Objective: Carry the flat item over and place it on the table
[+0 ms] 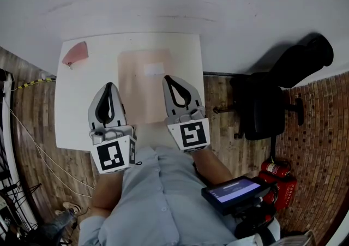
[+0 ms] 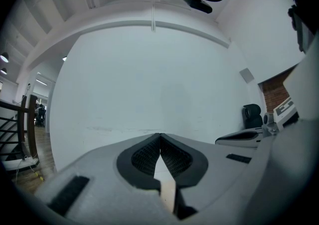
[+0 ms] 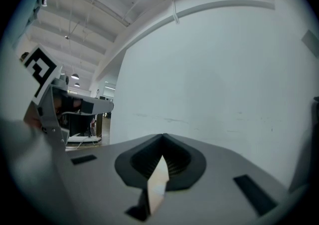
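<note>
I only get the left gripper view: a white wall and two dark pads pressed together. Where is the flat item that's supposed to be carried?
Observer: The head view shows it. The flat item, a pale pink sheet, lies on a white table, between the left hand-held gripper and the right hand-held gripper.
Visitor: Is anything else on that table?
Observer: One thing: a small pink object sits near the far left corner.

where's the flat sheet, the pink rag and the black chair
flat sheet (image 1: 143, 95): head view, its plain middle, below the pale label
pink rag (image 1: 76, 54): head view, middle of the cloth
black chair (image 1: 264, 113): head view, the seat
</note>
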Action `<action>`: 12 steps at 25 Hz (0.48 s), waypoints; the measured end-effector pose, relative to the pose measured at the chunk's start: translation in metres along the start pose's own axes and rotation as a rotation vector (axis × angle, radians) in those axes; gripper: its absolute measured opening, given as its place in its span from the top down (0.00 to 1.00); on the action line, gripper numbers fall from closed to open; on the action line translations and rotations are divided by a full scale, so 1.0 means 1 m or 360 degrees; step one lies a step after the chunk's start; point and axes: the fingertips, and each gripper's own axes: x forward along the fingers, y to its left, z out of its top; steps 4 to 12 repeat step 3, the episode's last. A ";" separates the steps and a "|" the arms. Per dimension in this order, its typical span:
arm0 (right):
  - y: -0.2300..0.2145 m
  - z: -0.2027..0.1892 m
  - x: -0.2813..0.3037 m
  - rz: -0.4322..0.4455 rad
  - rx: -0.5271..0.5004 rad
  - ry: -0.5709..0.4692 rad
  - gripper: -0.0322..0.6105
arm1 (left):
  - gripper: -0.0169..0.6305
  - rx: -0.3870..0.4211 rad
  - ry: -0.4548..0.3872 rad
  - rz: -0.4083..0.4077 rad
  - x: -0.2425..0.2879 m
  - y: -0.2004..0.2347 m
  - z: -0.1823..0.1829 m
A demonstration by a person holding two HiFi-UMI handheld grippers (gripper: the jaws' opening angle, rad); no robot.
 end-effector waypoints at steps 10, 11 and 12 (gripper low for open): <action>0.000 0.000 0.001 0.0003 -0.0007 -0.0005 0.95 | 0.97 0.0003 0.0002 0.0003 0.001 0.001 -0.001; 0.000 0.000 0.001 0.0003 -0.0007 -0.0005 0.95 | 0.97 0.0003 0.0002 0.0003 0.001 0.001 -0.001; 0.000 0.000 0.001 0.0003 -0.0007 -0.0005 0.95 | 0.97 0.0003 0.0002 0.0003 0.001 0.001 -0.001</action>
